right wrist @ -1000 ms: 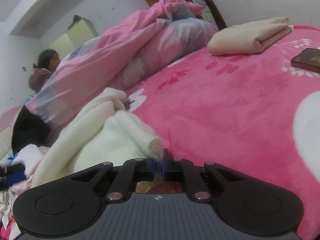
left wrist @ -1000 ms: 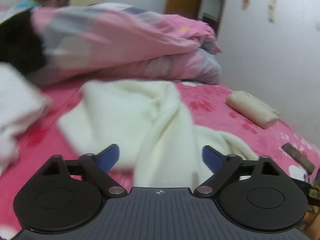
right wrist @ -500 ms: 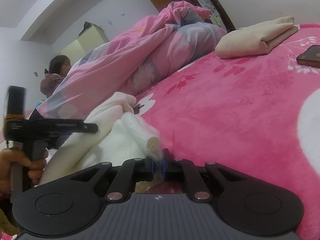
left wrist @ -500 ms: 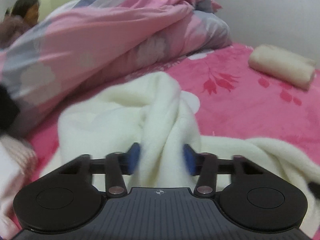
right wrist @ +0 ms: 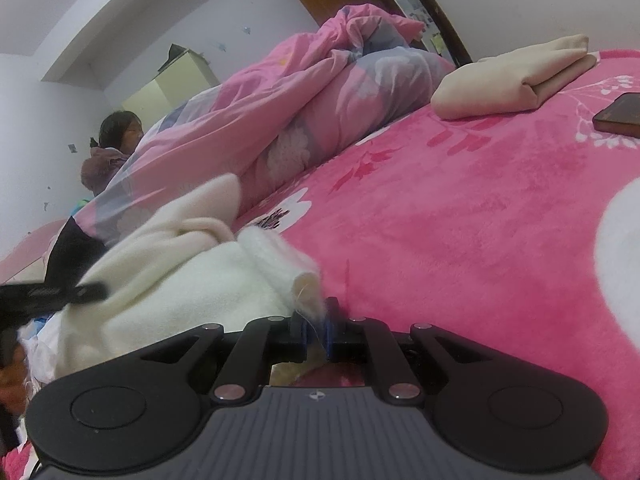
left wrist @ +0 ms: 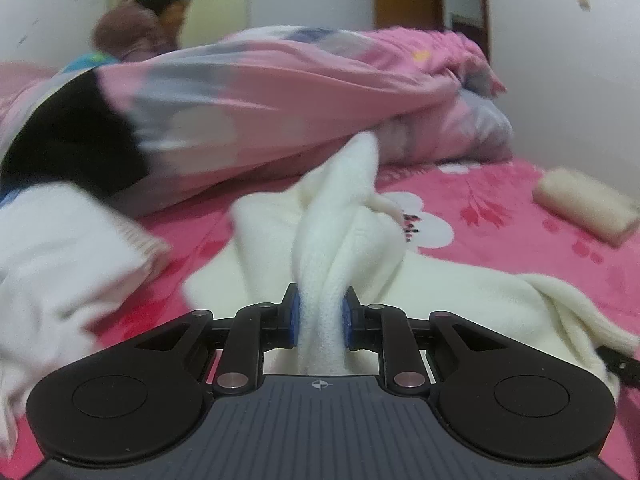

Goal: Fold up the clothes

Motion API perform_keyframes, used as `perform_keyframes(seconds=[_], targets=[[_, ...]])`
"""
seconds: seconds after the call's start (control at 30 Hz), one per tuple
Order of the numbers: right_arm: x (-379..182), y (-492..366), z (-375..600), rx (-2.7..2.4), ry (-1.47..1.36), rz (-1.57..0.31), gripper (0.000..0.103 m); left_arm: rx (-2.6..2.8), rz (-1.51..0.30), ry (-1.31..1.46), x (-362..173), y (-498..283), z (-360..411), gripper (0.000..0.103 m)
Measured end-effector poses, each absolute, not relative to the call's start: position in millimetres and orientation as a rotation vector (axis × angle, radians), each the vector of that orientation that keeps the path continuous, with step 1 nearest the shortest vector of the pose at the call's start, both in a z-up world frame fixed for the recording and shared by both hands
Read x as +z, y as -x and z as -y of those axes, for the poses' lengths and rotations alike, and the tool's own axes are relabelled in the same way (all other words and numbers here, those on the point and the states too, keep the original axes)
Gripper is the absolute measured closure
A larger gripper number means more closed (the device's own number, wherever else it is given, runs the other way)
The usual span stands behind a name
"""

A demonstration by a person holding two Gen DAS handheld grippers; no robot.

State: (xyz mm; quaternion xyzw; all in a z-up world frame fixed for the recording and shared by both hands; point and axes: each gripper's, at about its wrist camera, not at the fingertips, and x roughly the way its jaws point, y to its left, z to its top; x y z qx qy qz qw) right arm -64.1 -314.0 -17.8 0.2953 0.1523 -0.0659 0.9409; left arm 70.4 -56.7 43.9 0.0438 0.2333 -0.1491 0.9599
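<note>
Left tongs point(left wrist: 319, 316), in the left wrist view, pinch a thick bunched ridge of the cream garment point(left wrist: 344, 216), which rises out of the blue pads and spreads ahead over the pink bed point(left wrist: 520, 264). No fold shows yet; the cloth lies rumpled, so the work looks barely begun. A folded beige piece point(left wrist: 584, 206) sits well apart at the right.

In the right wrist view, the right tongs point(right wrist: 316, 330) are pressed together on a fluffy end of the cream garment point(right wrist: 180, 280), the bulk lying to their left. The folded beige piece point(right wrist: 516, 76) and a dark phone point(right wrist: 620, 114) rest far ahead.
</note>
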Motion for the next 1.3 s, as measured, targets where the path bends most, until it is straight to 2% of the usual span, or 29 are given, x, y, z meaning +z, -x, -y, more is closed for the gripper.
perform_keyframes(seconds=[0.2,0.37,0.47,0.63,0.67,0.73,0.8,0.83,1.07,1.17,1.3], targets=[[-17,64,313,-0.137,-0.596,-0.311,0.095,-0.295,-0.488,-0.006,26,-40,37,0.084],[-18,64,314,-0.137,-0.595,-0.312,0.094,-0.322,-0.535,0.043,6,-43,34,0.083],[-18,64,315,-0.130,-0.602,-0.311,0.094,-0.350,-0.537,0.081,6,-45,30,0.079],[-17,64,318,-0.111,-0.611,-0.314,0.090,-0.383,-0.537,0.134,5,-38,15,0.061],[-16,64,318,-0.107,-0.615,-0.318,0.088,-0.388,-0.536,0.146,5,-37,11,0.057],[-12,68,319,-0.099,-0.628,-0.324,0.081,-0.398,-0.534,0.171,5,-34,4,0.055],[-7,73,319,-0.096,-0.636,-0.325,0.065,-0.404,-0.535,0.206,4,-34,-4,0.054],[-4,77,318,-0.098,-0.635,-0.322,0.061,-0.410,-0.533,0.222,4,-34,-8,0.054],[49,91,301,-0.104,-0.547,-0.241,0.060,-0.430,-0.538,0.276,-3,-38,-19,0.052],[71,65,288,-0.055,-0.487,-0.247,0.060,-0.424,-0.533,0.273,-2,-35,-19,0.052],[73,6,275,-0.005,-0.470,-0.318,0.060,-0.419,-0.503,0.217,11,-29,-16,0.052]])
